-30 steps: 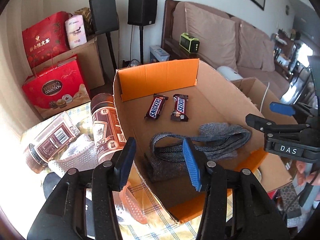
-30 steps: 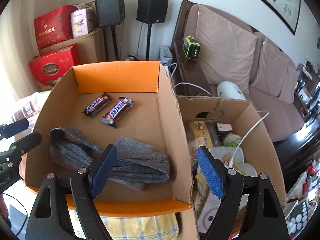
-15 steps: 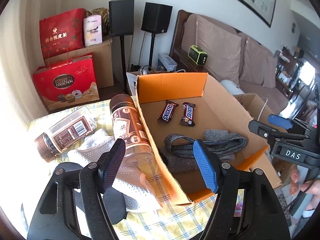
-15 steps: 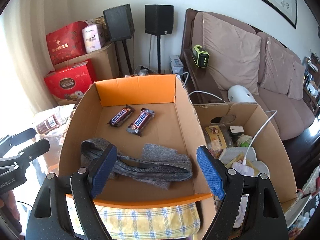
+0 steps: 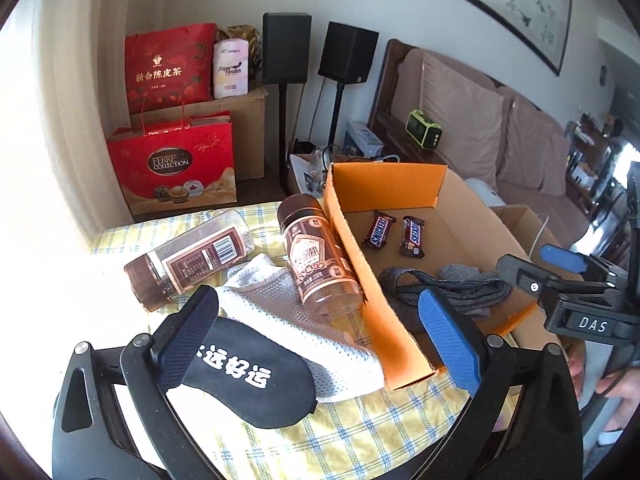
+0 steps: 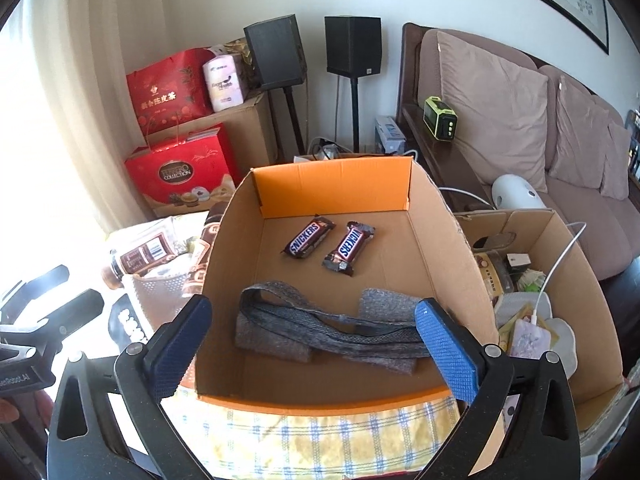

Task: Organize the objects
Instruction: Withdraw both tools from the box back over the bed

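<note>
Two wrapped Snickers bars, one (image 6: 307, 237) on the left and one (image 6: 349, 247) on the right, lie side by side near the far orange wall inside the open brown cardboard box (image 6: 448, 240), with a folded grey knitted cloth (image 6: 320, 332) nearer the front edge. The box stands on a yellow checked tablecloth (image 5: 360, 432).

The left gripper (image 5: 320, 334) hangs with its jaws spread wide and nothing between them; its dark left pad (image 5: 188, 336) sits over a black fabric piece with white Chinese characters (image 5: 244, 380), though whether it touches cannot be told, and its blue right pad (image 5: 448, 344) is above the near left corner of the box. Under the black piece lies a white mesh cloth (image 5: 304, 328). Just left of the box wall rests a brown-lidded clear plastic jar (image 5: 316, 260), leaning back, and farther left a second, similar jar (image 5: 188, 256) lies on its side.

The right gripper (image 6: 312, 344) is likewise wide open and empty, held over the front edge of the box, its fingers framing the grey cloth without touching it. A second cardboard box of odds and ends (image 6: 560, 280) stands just right.
</note>
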A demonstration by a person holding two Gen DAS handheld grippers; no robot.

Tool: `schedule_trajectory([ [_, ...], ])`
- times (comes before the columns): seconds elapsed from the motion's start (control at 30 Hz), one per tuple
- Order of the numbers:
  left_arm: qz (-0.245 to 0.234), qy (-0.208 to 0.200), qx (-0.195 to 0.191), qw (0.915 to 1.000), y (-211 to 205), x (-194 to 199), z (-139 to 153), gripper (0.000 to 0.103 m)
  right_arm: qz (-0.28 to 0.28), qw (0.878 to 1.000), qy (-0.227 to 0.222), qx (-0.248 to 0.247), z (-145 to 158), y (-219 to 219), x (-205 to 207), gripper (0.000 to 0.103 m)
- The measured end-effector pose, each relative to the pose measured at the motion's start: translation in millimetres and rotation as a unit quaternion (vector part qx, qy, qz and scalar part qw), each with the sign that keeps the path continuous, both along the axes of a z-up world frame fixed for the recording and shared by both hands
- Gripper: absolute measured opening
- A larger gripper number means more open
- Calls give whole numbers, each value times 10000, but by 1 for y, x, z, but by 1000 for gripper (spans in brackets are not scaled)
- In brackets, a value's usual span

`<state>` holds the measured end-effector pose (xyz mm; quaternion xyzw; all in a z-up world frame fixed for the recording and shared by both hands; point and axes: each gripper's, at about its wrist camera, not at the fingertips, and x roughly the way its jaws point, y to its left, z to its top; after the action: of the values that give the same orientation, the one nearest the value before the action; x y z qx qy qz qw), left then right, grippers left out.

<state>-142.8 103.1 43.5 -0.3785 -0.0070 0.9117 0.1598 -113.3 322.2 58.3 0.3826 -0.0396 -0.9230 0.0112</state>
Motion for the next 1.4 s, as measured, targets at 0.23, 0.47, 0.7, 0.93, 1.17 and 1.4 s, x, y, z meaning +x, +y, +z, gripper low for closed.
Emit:
schedule_trajectory([
  [0.23,148,23,64,9999,-25,4,4,103,141,9999,-1,-2,2,-24,0,103],
  [0.47,336,-11,111,9994,-58,5,2,103,435,9990,-29,56,2,-55,1,103],
  [0.7,579,-137,199,9980,-104,3,-10,103,727,9973,-52,-98,-3,-87,0,103],
  [0.93,896,-352,263,9950,-139,0,-33,103,922,9956,-120,-139,-13,-110,-4,103],
  [1.17,1001,-535,258,9932,-156,-3,-55,103,988,9946,-168,-264,-21,-120,-10,103],
  [1.4,1133,-614,306,9912,-168,-12,-61,103,1016,9938,-218,-394,-21,-123,-19,103],
])
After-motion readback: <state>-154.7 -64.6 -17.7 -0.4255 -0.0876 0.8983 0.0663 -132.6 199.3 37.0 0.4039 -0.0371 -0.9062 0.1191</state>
